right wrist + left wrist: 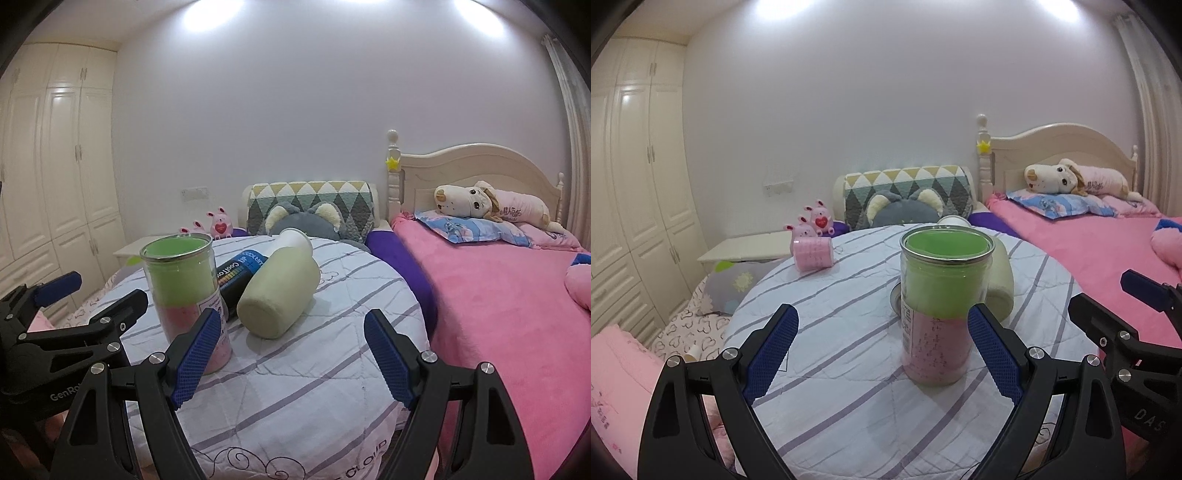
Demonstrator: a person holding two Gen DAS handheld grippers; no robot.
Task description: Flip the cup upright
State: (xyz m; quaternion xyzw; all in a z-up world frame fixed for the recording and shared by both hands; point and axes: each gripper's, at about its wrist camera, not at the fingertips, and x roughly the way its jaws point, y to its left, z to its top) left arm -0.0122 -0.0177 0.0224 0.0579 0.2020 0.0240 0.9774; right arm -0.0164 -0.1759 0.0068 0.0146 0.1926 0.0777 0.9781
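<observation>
The cup is standing mouth-up on the striped table, seemingly free between the wide-spread, empty fingers of the left gripper, while the right gripper, equally wide and empty, is sitting to its right.

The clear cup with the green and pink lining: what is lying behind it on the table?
Behind the clear cup lie a dark spray can and a pale yellow-green bottle, both on their sides. The cup covers the can's lower end. A pink cup lies farther left.
</observation>
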